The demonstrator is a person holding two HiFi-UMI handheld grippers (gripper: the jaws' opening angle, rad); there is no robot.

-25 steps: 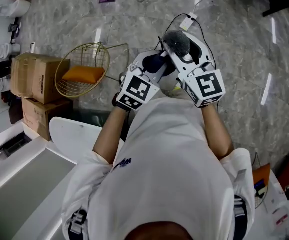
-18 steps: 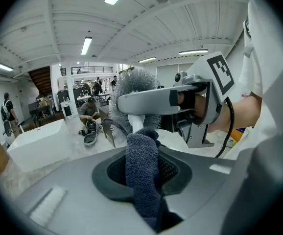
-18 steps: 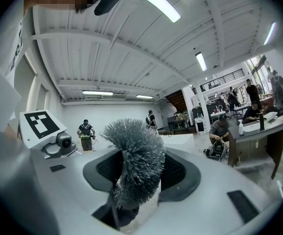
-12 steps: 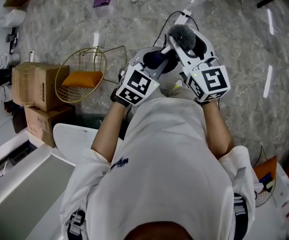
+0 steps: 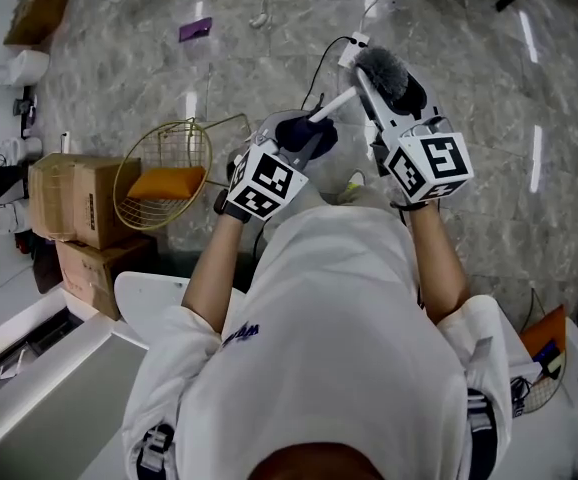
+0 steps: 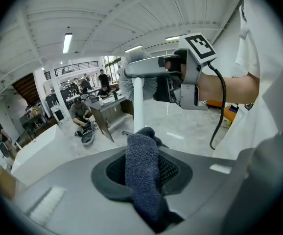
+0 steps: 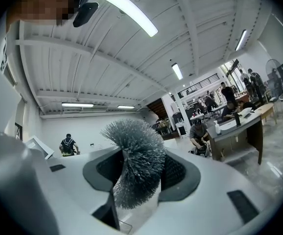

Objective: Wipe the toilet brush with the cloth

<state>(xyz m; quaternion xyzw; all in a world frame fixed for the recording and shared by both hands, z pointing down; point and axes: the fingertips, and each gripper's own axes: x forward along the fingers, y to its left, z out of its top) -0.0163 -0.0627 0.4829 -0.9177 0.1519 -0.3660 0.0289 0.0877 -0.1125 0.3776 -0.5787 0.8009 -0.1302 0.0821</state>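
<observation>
Right claw pinches the toilet brush at its bristle end, handle slanting toward left claw pinching the cloth

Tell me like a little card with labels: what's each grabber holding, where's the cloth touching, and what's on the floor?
left gripper: shut on a dark blue cloth
right gripper: shut on the toilet brush, at its grey bristle head
cloth contact: against the brush's white handle
height: both held up in the air in front of the person
floor: gold wire basket with an orange item inside; cardboard boxes beside it
</observation>
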